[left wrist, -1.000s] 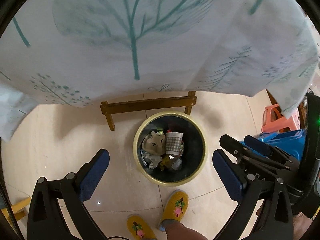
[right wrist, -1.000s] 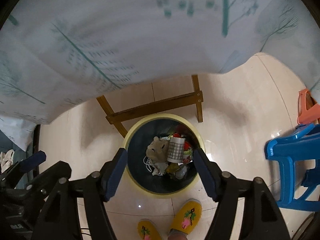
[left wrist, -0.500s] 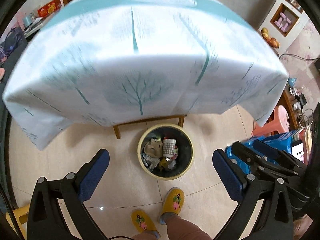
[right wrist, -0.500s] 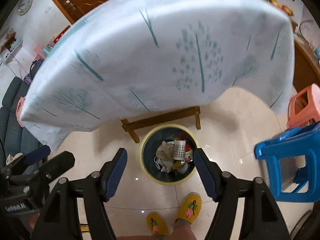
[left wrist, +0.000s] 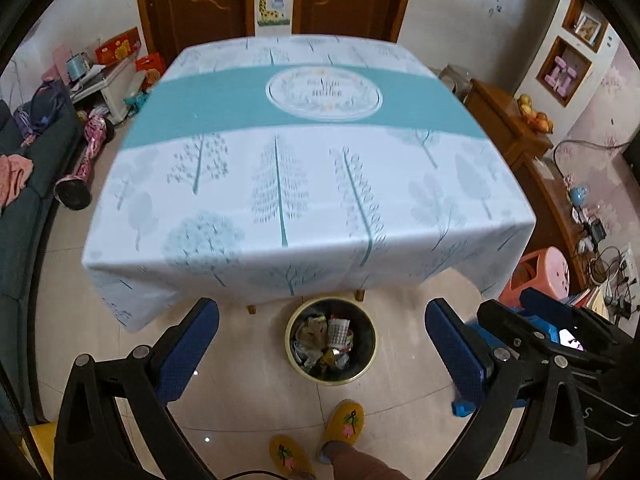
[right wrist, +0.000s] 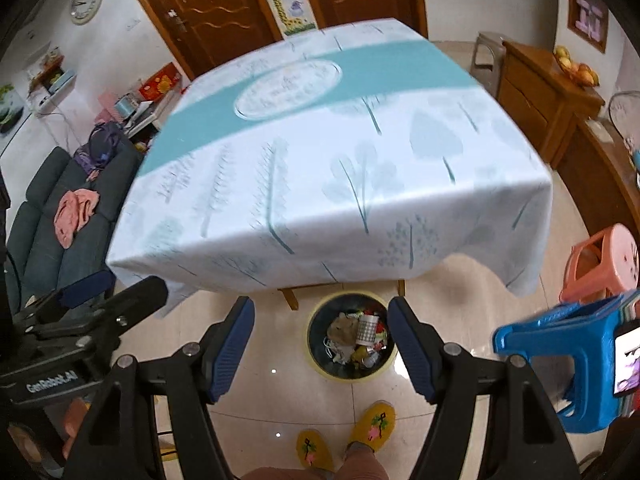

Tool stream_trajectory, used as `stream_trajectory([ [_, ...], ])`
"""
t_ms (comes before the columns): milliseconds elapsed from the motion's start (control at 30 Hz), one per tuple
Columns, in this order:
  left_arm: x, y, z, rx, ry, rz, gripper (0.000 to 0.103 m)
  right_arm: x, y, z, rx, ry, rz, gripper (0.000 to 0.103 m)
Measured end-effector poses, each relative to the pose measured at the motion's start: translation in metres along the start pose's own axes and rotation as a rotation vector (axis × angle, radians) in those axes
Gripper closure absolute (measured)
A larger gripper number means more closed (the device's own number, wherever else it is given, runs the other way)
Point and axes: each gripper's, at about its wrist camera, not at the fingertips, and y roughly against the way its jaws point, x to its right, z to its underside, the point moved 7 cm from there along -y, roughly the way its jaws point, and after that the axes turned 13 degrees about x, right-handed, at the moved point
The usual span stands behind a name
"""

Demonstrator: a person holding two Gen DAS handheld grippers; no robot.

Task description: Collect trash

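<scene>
A round yellow-rimmed trash bin [left wrist: 370,354] stands on the tiled floor at the table's near edge, holding crumpled wrappers and a checked paper cup [left wrist: 338,330]. It also shows in the right wrist view [right wrist: 314,344]. My left gripper [left wrist: 320,346] is open and empty, held high above the floor with the bin between its fingers in view. My right gripper [right wrist: 320,344] is open and empty, likewise high above the bin. The table [left wrist: 304,184] has a white and teal tree-print cloth with nothing on it.
A blue plastic stool [right wrist: 576,344] and a pink stool [right wrist: 604,264] stand right of the bin. A dark sofa [right wrist: 60,216] is on the left, wooden cabinets [right wrist: 544,96] on the right. The person's yellow slippers [left wrist: 344,428] are just before the bin.
Both grippers have risen and pulled back from close above the bin. The bin now looks small and the whole tabletop has come into view. Both stay open.
</scene>
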Motion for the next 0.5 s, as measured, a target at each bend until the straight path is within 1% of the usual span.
stream_trajectory([
  [167, 0.002, 0.023, -0.018, 0.034, 0.009, -0.021, 0.001, -0.006, 0.022, -0.022, 0.036, 0.034, -0.003, 0.034],
  [233, 0.002, 0.03, -0.019, 0.043, 0.005, -0.036, 0.001, -0.008, 0.03, -0.028, 0.046, 0.038, -0.003, 0.034],
  [500, 0.005, 0.047, -0.03, 0.07, 0.017, -0.059, 0.001, -0.012, 0.044, -0.038, 0.057, 0.032, -0.005, 0.034],
])
